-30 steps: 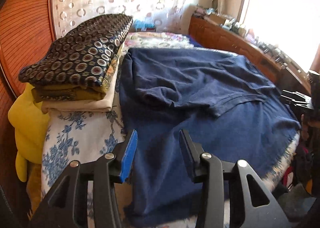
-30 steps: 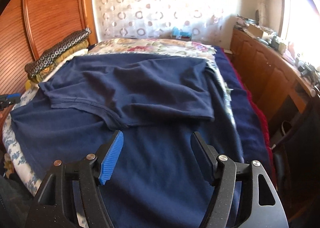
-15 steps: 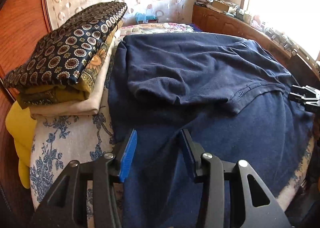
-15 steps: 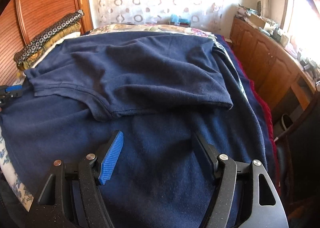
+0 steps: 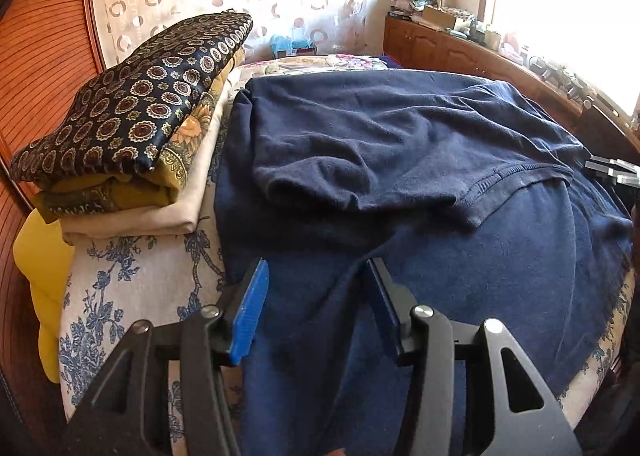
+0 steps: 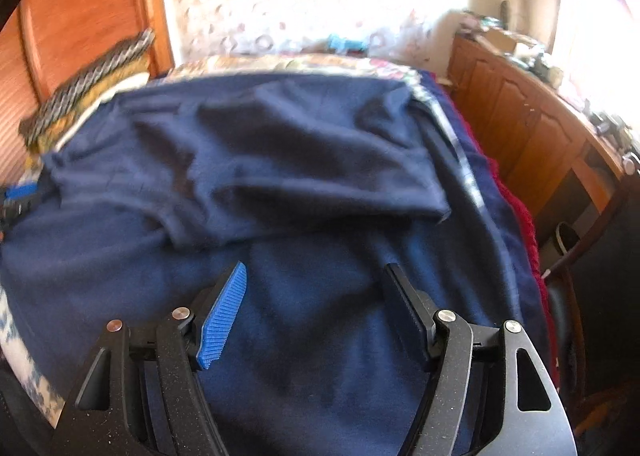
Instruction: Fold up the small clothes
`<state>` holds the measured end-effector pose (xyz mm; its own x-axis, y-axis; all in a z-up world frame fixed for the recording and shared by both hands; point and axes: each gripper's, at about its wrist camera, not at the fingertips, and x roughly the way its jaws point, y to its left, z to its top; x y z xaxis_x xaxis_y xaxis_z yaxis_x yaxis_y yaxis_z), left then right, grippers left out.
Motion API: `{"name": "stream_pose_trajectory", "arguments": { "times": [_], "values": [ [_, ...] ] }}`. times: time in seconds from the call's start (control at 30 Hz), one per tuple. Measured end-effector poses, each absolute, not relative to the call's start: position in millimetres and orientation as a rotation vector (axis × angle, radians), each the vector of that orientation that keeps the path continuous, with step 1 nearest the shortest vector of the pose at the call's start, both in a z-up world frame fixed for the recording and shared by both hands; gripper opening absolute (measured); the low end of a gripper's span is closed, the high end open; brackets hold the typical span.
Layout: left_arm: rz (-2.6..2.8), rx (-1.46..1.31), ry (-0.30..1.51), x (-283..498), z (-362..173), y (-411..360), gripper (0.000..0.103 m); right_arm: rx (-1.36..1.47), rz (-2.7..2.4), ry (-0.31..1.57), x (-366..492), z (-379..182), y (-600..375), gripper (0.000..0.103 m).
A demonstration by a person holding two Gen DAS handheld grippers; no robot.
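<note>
Here, navy shirt half-folded beside folded stack.

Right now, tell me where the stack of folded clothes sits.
In the left wrist view, the stack of folded clothes sits at the left on the floral sheet, beside the navy shirt and against the wooden headboard.

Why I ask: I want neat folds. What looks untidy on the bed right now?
The navy shirt is only partly folded: its top half lies doubled over the lower half, rumpled, with the folded edge running askew rather than square. The stack of folded cloths beside it looks tidy. Nothing appears spilled or damaged.
</note>
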<state>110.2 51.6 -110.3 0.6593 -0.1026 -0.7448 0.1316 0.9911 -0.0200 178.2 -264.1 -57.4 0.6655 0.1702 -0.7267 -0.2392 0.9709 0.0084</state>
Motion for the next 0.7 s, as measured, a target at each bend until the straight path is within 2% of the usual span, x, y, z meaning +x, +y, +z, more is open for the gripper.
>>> {"name": "stream_pose_trajectory", "arguments": {
  "times": [0.33,0.43,0.5,0.7],
  "values": [
    [-0.134,0.032,0.84,109.7,-110.8,50.6,0.05,0.068,0.191,0.844,219.2,-39.5,-310.1,0.071],
    [-0.134,0.032,0.84,110.0,-110.9,51.2,0.05,0.104,0.199,0.89,230.3,-50.5,-314.4,0.065],
    [-0.133,0.033,0.84,109.9,-110.8,50.8,0.05,0.102,0.2,0.902,234.0,-54.8,-312.4,0.061],
    [-0.133,0.022,0.87,109.7,-107.9,51.6,0.05,-0.017,0.163,0.873,229.3,-63.0,-293.9,0.06]
  ]
}}
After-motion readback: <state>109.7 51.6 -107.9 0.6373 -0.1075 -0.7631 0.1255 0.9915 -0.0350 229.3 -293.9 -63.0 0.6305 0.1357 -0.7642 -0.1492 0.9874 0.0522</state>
